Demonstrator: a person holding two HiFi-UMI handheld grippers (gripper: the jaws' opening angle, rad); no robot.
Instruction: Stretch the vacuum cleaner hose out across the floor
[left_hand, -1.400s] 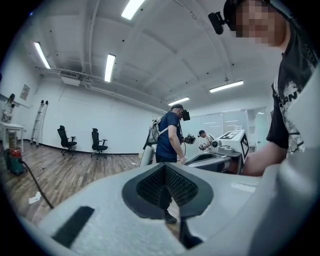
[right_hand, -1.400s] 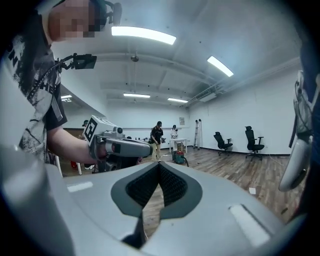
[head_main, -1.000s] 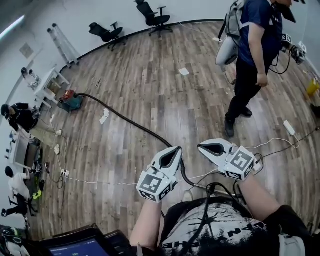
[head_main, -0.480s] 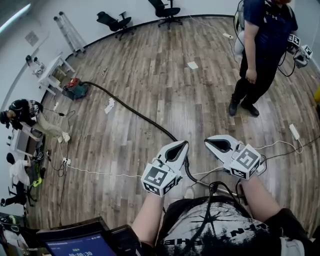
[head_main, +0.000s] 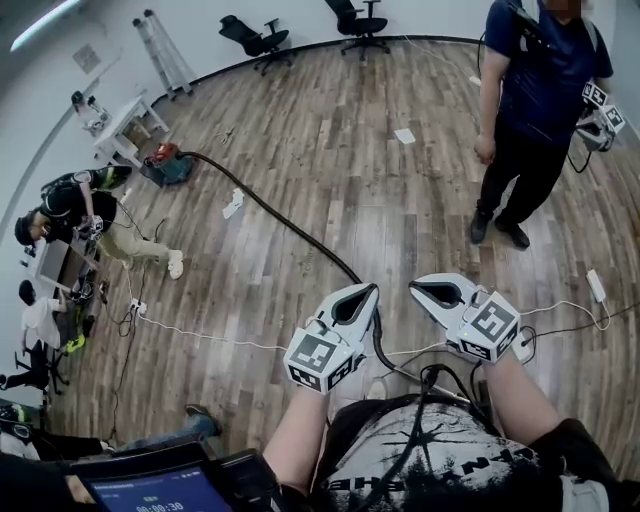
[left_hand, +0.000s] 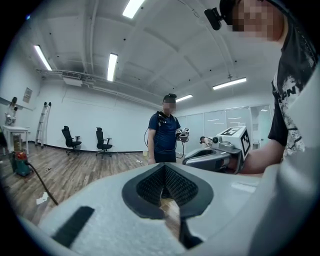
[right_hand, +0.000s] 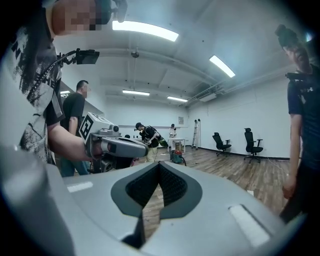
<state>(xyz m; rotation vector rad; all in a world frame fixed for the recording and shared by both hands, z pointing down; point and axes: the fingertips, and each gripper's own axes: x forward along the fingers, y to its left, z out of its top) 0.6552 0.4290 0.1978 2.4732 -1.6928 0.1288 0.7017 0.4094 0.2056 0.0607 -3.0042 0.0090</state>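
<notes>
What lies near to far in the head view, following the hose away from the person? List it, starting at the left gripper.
left gripper → white paper scrap → vacuum cleaner → white table → stepladder

Person at left (head_main: 88, 208) — mid-stride now

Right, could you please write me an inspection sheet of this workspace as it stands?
Surface: brown wood-plank floor.
Job's things: long black vacuum hose runs fairly straight from the red-and-teal vacuum cleaner to beside the left tongs.
Clutter: white paper scrap beside the hose; second white scrap further off.
Tongs: left tongs and right tongs both shut, nothing between them.
Cables: thin white cable crosses the floor; white power strip at right.
Surroundings: standing person in dark blue shirt, crouching person, black office chairs, ladder, white table.
</notes>
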